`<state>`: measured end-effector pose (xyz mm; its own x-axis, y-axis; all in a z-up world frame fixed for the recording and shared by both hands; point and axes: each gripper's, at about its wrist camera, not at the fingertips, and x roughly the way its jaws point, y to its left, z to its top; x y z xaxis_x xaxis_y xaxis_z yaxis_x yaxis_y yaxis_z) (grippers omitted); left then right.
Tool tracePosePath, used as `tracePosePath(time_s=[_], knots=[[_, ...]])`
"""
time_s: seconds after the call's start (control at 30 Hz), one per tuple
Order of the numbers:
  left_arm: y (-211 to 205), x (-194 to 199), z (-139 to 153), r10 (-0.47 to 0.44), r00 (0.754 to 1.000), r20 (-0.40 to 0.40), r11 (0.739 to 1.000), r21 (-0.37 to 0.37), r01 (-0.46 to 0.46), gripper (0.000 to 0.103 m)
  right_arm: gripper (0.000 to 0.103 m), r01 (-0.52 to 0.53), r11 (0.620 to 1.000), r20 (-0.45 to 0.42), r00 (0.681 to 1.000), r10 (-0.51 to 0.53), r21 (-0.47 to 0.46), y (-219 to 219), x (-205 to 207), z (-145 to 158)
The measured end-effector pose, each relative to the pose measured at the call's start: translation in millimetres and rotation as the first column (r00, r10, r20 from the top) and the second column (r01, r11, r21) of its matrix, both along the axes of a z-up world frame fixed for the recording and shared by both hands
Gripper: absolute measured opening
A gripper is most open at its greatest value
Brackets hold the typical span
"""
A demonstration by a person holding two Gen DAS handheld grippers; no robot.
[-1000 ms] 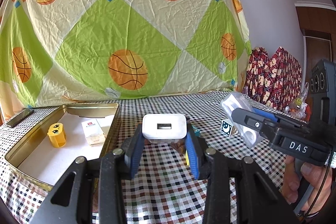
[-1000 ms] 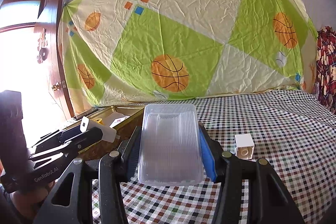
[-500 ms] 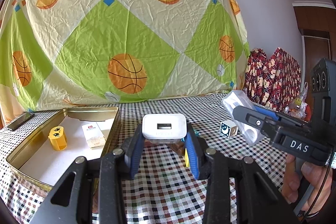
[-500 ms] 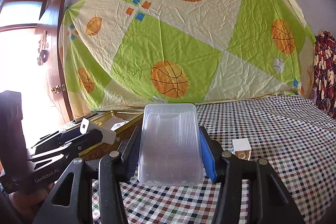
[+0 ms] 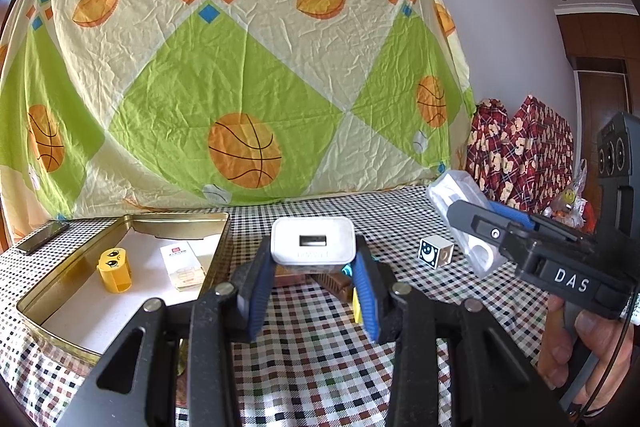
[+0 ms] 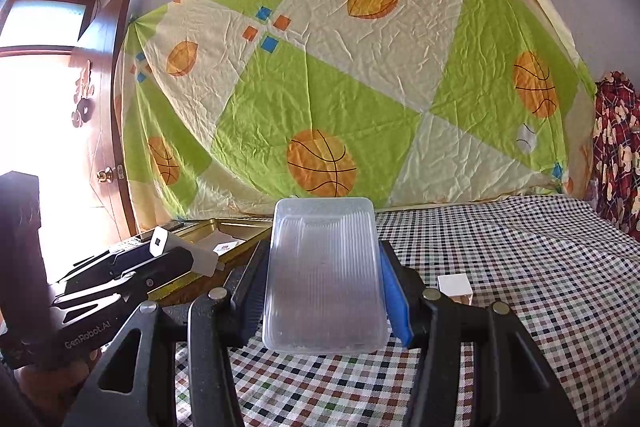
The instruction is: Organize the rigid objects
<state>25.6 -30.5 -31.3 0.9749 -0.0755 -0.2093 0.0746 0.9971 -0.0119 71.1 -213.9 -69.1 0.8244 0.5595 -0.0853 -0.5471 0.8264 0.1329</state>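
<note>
While two items (yellow sharpener [image 5: 114, 270], small white carton [image 5: 182, 264]) are lodged in the gold metal tray [image 5: 60, 279], a white USB charger block [image 5: 313, 241] is clamped by the left gripper [image 5: 312, 283], a clear ribbed plastic box [image 6: 324, 275] by the right gripper [image 6: 326, 291]; a white printed cube [image 5: 436, 251] is left on the checked cloth [image 5: 320, 347]

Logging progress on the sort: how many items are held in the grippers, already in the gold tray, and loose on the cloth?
Held in grippers: 2, white charger in the left gripper, clear plastic box in the right gripper
In the gold tray: 2, yellow sharpener, small white box
Loose on the cloth: 1 countable, white cube; partly hidden items behind the charger not counted
Total: 5
</note>
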Motion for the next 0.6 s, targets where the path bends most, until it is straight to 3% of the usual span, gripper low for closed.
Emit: tracePosePath(time_s=[0.6], knots=[[5,-8,0,0.010,1.000,0.023,1.000,0.008,-0.010,0.037,0.054,0.032,0.999,0.064,0.997,-0.031,-0.018,9,-14,1]])
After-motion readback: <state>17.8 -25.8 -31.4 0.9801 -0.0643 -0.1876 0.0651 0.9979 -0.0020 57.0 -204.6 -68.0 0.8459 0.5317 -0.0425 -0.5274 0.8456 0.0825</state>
